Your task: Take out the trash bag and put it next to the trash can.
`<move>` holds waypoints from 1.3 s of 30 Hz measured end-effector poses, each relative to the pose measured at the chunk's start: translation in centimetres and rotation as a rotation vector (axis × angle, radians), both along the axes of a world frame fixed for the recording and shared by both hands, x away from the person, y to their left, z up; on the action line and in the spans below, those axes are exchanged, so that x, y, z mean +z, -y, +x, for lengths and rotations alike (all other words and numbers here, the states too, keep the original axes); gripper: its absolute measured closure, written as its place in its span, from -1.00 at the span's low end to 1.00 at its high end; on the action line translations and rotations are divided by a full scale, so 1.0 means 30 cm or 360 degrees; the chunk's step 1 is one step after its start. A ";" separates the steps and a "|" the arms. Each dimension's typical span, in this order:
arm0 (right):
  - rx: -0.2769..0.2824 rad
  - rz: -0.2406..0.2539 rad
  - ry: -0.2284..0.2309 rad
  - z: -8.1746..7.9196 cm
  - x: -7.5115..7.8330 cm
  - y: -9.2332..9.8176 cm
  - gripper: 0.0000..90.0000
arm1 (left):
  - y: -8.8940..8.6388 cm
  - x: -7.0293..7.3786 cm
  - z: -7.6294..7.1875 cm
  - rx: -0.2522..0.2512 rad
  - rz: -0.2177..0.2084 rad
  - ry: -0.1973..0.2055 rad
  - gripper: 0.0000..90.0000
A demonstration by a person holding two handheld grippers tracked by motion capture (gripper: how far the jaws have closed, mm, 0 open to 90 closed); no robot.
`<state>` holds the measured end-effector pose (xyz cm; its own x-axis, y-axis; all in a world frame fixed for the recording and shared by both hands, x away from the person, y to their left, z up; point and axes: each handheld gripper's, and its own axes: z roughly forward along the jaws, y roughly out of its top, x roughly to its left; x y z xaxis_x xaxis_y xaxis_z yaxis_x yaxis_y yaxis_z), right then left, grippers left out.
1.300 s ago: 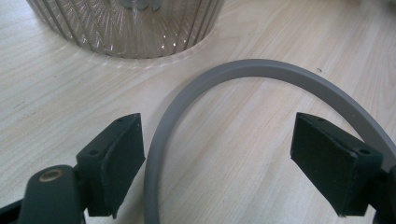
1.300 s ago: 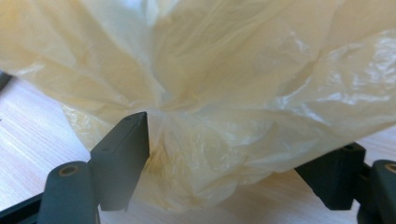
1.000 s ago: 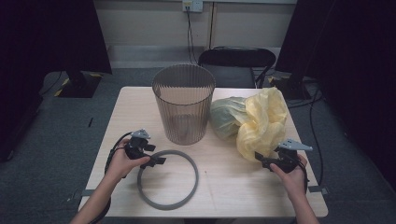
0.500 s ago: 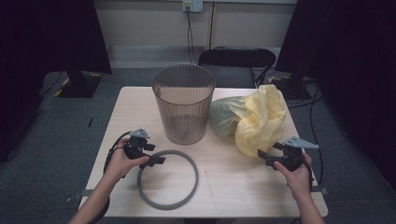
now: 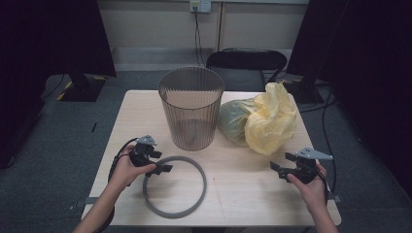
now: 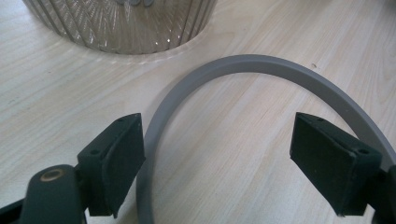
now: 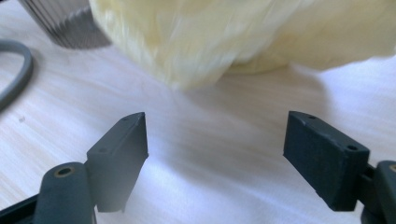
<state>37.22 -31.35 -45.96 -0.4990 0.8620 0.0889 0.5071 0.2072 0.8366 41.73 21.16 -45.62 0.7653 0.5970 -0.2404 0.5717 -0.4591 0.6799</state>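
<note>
Then we held the left gripper (image 5: 163, 165) low over the near left part of the table (image 5: 252, 194), its jaws spread wide and holding nothing. It sat at the left arc of the grey ring (image 5: 175, 186), which lay flat on the wood just near of the ribbed bin (image 5: 191, 108). In the left gripper view the ring (image 6: 261, 70) curved between and past our two jaws, the left jaw just outside its band and the right jaw over its far side; we could not tell whether either jaw touched it. The base of the bin (image 6: 126, 23) stood just beyond the ring, close to it.

We kept the right gripper (image 5: 283, 167) at the near right of the table, jaws likewise spread and empty. The yellow bag (image 5: 271, 116) lay far of it, slumped against a pale green bag (image 5: 233, 119) that sat just right of the bin. In the right gripper view the yellow bag (image 7: 243, 32) lay beyond the open jaws, apart from them, with bare tabletop between. A black chair (image 5: 245, 65) stood beyond the table's far edge.
</note>
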 end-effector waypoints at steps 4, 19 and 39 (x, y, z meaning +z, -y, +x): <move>0.0008 -0.0002 -0.0027 -0.005 -0.037 -0.005 -0.53 | -0.002 -0.003 -0.001 0.0000 0.0000 0.0001 -0.61; 0.0055 -0.0108 -0.0101 -0.018 -0.124 -0.041 -0.58 | -0.033 -0.029 -0.008 0.0041 0.0030 0.0021 -0.61; 0.0115 -0.0260 -0.0164 -0.013 -0.133 -0.065 -0.69 | -0.067 -0.047 -0.019 0.0114 0.0069 0.0038 -0.56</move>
<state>36.84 -29.41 -49.95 -0.5558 0.8313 0.0046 0.5672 0.3751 0.7332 41.17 23.18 -47.03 0.7256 0.6599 -0.1951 0.5879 -0.4471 0.6742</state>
